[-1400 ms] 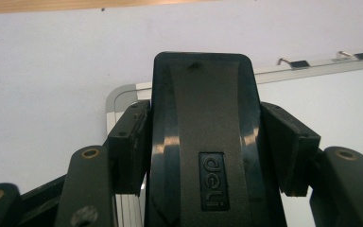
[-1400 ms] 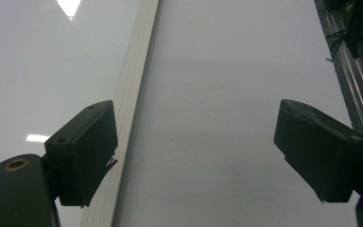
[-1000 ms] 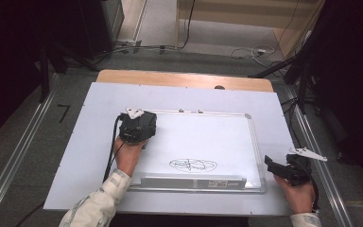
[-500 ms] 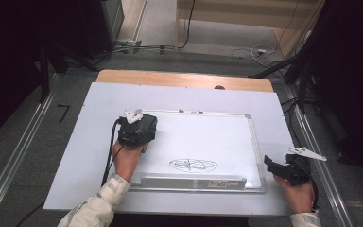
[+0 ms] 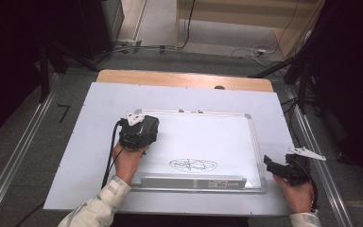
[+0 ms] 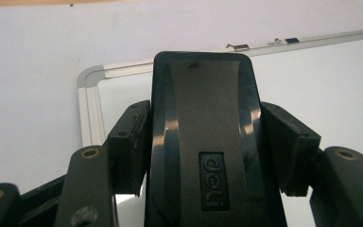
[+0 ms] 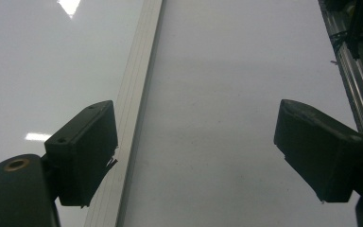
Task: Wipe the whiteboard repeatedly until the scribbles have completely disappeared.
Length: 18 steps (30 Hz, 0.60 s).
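Note:
A whiteboard (image 5: pixel 227 135) lies flat on the white table sheet (image 5: pixel 90 137), with a black scribble (image 5: pixel 192 165) near its front edge. My left gripper (image 5: pixel 141 124) is over the board's far-left corner, shut on a black board eraser (image 6: pixel 208 142) marked "deli". In the left gripper view both pads (image 6: pixel 130 142) press the eraser's sides, and the board's rounded corner (image 6: pixel 87 78) lies just beyond. My right gripper (image 5: pixel 270 165) rests past the board's right edge with its jaws wide apart. In its own view the right gripper (image 7: pixel 198 151) has nothing in it, and the board's frame (image 7: pixel 137 94) runs beneath its left jaw.
A silver pen tray (image 5: pixel 194 182) lines the board's front edge. The wooden table edge (image 5: pixel 184 78) shows beyond the sheet. Metal rails (image 5: pixel 312 142) run along both sides of the table, and cables (image 5: pixel 255 49) lie on the floor behind.
The left gripper with the eraser has crept slightly toward the person. The right gripper has stayed put.

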Motion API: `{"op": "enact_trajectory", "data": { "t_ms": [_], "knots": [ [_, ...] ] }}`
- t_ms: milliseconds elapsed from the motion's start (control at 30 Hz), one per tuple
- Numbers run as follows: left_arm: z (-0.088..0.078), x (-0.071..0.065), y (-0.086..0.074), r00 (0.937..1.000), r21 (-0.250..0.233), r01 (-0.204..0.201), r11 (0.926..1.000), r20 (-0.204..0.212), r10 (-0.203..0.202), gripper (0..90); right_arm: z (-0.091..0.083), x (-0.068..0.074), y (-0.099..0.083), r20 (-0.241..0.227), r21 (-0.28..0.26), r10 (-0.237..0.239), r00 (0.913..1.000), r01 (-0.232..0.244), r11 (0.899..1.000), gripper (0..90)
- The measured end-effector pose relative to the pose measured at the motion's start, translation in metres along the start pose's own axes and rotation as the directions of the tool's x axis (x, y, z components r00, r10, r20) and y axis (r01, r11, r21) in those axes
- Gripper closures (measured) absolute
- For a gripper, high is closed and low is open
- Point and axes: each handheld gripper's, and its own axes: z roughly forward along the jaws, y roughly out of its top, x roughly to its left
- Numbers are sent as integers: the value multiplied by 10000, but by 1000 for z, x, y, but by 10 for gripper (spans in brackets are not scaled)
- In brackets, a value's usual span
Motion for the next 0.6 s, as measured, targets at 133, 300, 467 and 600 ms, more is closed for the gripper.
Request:
{"op": "enact_trajectory", "data": {
  "t_ms": [133, 300, 467, 600],
  "knots": [
    [1, -4, -2, 10000, 8, -48, 10000, 85, 48, 395, 0, 0, 0, 10, -6, 1, 10000, -1, 10000, 129],
    [2, -8, -3, 9998, 43, -87, 10000, 189, 87, 395, 0, 0, 0, 3, -8, 0, 10000, 0, 10000, 129],
    [2, -13, -3, 9994, 52, -141, 9999, 305, 139, 395, 0, 0, 0, 0, -20, -13, 10000, 13, 10000, 129],
    [4, -18, -5, 9989, 122, -302, 9995, 371, 297, 395, 0, 0, 0, 12, -29, -16, 10000, 16, 10000, 129]
  ]
}}
